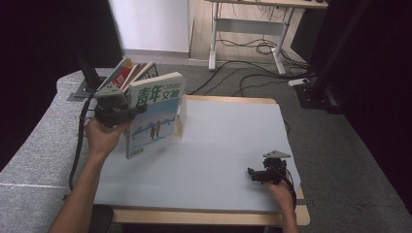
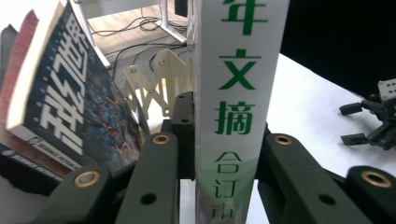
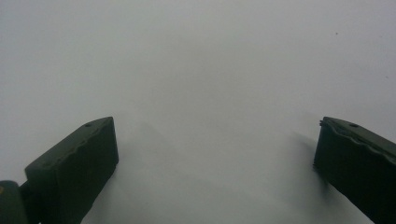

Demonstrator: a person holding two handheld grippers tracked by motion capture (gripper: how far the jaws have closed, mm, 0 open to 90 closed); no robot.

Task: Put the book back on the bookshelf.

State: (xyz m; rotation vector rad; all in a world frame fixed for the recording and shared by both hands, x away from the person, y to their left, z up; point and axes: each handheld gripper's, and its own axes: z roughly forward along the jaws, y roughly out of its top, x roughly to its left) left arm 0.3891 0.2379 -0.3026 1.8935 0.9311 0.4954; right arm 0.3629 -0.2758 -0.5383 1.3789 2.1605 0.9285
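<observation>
My left gripper (image 1: 127, 110) pinches 1 green-titled magazine (image 1: 154, 112) beside the cream book rack (image 1: 180, 119) holding leaning books (image 1: 131, 73); right gripper (image 1: 256, 174) spread, empty.

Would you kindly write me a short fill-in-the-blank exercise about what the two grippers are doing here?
1. The left gripper is shut on a ____ with green lettering.
2. The right gripper rests with its jaws ____.
3. Other books lean ____ the held one.
4. The sheet covering the table is ____.

Missing words: book; open; behind; white
</observation>
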